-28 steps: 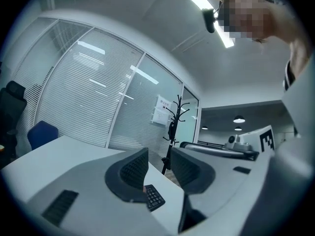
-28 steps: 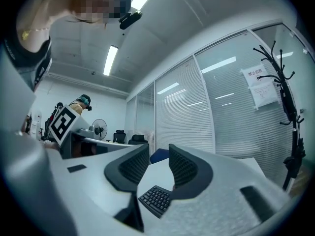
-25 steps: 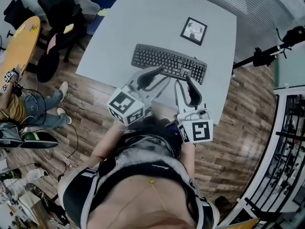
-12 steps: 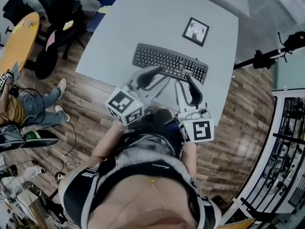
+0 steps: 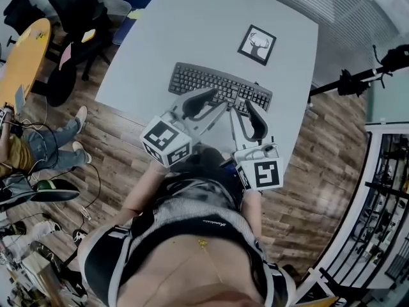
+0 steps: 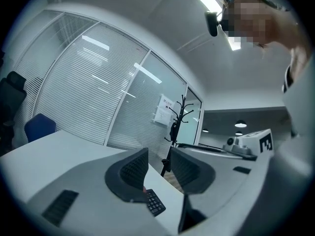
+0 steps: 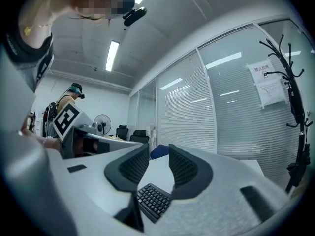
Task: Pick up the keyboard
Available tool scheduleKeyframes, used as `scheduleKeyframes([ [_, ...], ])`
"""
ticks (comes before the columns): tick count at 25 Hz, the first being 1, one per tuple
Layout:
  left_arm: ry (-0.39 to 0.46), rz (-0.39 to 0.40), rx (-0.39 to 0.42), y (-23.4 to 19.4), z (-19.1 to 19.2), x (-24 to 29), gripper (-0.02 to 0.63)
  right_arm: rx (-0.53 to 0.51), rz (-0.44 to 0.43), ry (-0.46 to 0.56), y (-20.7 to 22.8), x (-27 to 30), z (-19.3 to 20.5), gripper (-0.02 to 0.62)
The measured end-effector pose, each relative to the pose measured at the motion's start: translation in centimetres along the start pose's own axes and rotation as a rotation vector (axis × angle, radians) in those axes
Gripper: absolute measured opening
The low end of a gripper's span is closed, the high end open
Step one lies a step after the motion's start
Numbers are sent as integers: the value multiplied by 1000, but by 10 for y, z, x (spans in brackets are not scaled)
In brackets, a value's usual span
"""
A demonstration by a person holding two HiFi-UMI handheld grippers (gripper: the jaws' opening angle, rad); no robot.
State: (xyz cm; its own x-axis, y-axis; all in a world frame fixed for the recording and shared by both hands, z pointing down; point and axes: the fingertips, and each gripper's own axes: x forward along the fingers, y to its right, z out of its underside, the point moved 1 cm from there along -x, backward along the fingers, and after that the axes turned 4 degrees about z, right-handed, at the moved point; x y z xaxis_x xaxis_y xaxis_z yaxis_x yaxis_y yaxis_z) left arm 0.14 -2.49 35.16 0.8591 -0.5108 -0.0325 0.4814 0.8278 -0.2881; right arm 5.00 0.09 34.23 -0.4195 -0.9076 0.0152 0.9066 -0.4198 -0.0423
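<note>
Head view: the keyboard [image 5: 220, 88] lies near the worktop's [image 5: 192, 31] front edge, with the left gripper [image 5: 211, 97] and right gripper [image 5: 249, 107] at its near side. Left gripper view, then right: jaws slightly apart, empty, keys just below. Better to widen both, take opposite ends and lift level.

Keyboard [image 5: 211, 82] near edge hidden behind gripper fingers [image 5: 198, 102]; notice [image 6: 164, 110] on glass, print too small.
</note>
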Motion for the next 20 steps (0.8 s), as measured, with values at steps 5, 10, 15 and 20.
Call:
scheduleKeyframes([
  [5,0,-16,14,3,-4,27,133,-16,-16,-4,27,2,-2,126],
  [10,17,-43,36,6,-7,41,133,-23,-58,21,38,6,-5,126],
  [15,10,-69,50,4,-3,43,133,-10,-65,30,44,5,-1,126],
  [20,8,-53,56,8,-4,50,133,13,-48,26,52,1,0,126],
])
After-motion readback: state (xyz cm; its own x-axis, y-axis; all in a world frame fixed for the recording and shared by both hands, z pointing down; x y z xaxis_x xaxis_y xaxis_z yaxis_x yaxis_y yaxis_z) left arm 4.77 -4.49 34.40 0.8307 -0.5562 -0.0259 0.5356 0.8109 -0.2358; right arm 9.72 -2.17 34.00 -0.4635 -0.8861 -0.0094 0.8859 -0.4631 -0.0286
